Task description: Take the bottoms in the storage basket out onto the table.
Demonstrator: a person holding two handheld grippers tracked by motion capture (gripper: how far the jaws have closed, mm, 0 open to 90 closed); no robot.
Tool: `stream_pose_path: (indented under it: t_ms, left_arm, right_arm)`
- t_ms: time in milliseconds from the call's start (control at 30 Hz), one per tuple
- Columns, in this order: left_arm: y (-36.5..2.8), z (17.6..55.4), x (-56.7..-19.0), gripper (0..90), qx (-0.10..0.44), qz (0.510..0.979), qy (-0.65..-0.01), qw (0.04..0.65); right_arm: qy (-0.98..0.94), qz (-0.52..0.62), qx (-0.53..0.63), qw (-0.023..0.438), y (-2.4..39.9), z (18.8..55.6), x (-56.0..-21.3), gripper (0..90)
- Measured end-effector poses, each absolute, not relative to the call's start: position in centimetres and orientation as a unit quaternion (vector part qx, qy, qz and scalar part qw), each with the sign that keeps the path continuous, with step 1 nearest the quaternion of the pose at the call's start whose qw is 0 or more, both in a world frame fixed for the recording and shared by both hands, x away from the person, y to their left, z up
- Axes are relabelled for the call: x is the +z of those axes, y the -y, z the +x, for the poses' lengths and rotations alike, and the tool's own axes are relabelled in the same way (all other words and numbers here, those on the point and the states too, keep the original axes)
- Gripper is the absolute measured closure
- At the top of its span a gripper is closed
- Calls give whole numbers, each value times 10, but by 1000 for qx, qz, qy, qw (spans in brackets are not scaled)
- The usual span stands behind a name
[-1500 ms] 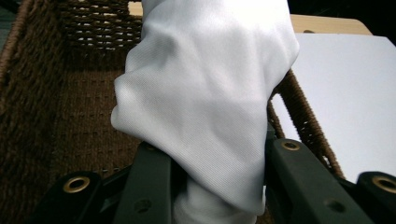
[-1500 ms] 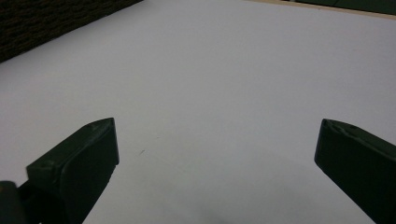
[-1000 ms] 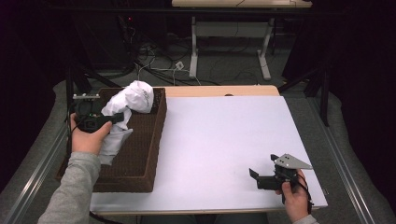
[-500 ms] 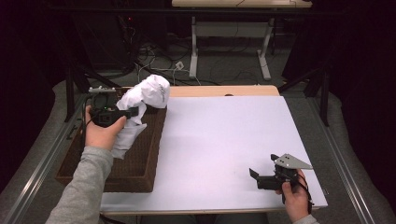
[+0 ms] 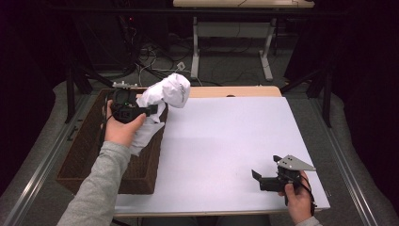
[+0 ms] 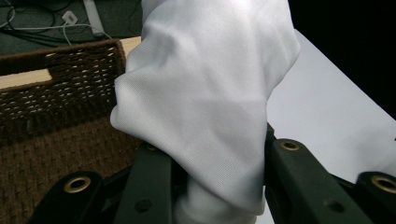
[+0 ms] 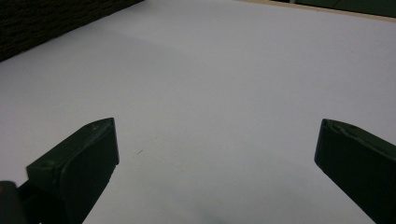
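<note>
Left claw (image 5: 151, 111) pinching a bunched white cloth (image 5: 165, 94), jaws pressed into the fabric from both sides; in the left gripper view the cloth (image 6: 205, 98) bulges up between and over them. Right claw (image 5: 256, 177) spread wide with nothing between, resting low near the table's (image 5: 226, 141) near right corner. Cloth hangs above the far left part of the table, over the right rim of the brown wicker basket (image 5: 89, 155), with a tail drooping down the basket's side toward the white tabletop. Judged light, limp and fairly smooth: it will sag, fold and swing rather than keep a shape, and could slide out of a shallow pinch; not fragile. Best hold looks like a thick gathered fold, as now, or a hem or corner if it is to be spread flat. Long axis runs roughly upright with a lean, the puffed bulk up toward the far edge and right, the loose tail down toward the near edge.
</note>
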State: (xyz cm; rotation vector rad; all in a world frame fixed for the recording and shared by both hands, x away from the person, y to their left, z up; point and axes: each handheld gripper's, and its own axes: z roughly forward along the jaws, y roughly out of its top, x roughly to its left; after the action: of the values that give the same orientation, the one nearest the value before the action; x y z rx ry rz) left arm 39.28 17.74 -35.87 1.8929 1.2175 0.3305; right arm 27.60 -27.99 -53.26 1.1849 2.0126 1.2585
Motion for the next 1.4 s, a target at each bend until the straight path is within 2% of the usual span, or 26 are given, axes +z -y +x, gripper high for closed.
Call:
stream_pose_path:
  t_ms: [767, 1400]
  left_arm:
    - [-118, 403, -355, 710, 111, 776, -446, 432]
    - [-82, 394, -385, 710, 80, 794, -419, 433]
  right_arm:
    - [-735, 432, 462, 244, 282, 277, -533, 0]
    - [-735, 433, 463, 242, 282, 277, -533, 0]
